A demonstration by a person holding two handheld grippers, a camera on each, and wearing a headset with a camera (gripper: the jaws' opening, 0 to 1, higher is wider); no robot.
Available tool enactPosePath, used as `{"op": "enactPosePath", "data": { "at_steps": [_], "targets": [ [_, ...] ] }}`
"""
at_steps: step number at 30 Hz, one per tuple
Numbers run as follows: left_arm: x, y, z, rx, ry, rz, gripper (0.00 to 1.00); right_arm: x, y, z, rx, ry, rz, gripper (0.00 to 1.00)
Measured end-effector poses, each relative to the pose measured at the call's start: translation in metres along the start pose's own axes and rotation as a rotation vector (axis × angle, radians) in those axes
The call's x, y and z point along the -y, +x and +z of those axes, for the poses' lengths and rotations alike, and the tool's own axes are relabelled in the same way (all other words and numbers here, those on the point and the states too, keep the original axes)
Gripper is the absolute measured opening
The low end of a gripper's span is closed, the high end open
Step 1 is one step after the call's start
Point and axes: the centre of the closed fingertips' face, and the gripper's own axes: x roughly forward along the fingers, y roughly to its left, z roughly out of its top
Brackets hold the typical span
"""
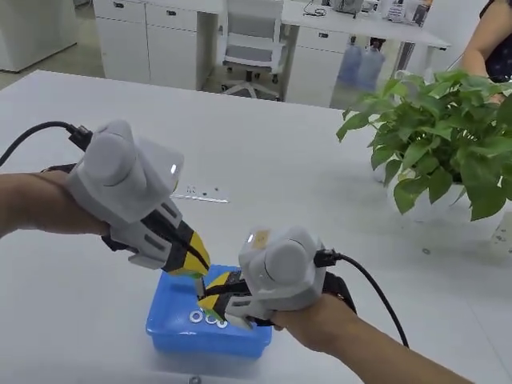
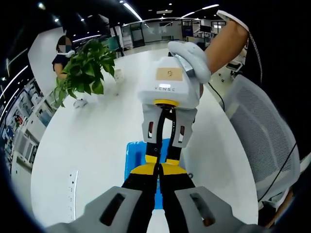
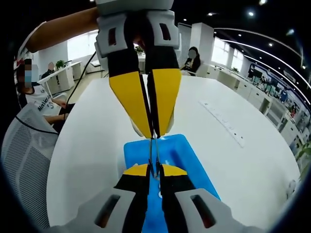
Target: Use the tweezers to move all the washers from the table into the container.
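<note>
Washers [image 1: 210, 319] lie in the blue container [image 1: 172, 332] on the white counter [image 1: 280, 184]. Just above them, the thin tweezers [image 3: 152, 145] run between both claws. The left claw [image 3: 153, 127] is pressed together on the upper part. The right claw [image 3: 154, 172] seems closed on the lower end, though the tips are hard to make out. A potted plant [image 1: 436, 144] stands well apart.

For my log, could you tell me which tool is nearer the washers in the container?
Right. The right tool sits right by the washers in the blue container; the left tool hangs over its far edge.
</note>
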Motion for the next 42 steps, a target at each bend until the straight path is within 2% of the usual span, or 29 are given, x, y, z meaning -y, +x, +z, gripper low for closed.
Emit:
{"op": "enactPosePath", "data": {
  "at_steps": [10,21,30,42],
  "targets": [
    [-0.004,0.013,-0.014,-0.001,-0.026,-0.006,0.05,0.001,0.015,-0.013,-0.013,0.010,0.030,0.09],
    [-0.005,0.021,-0.023,0.004,-0.048,-0.007,0.05,0.001,0.022,-0.023,-0.035,0.010,0.043,0.09],
    [-0.001,0.025,-0.024,0.000,-0.046,-0.007,0.05,0.000,0.022,-0.029,-0.048,0.000,0.046,0.10],
    [0.000,0.025,-0.022,0.001,-0.043,-0.001,0.05,-0.001,0.021,-0.028,-0.048,-0.003,0.048,0.10]
  ]
}}
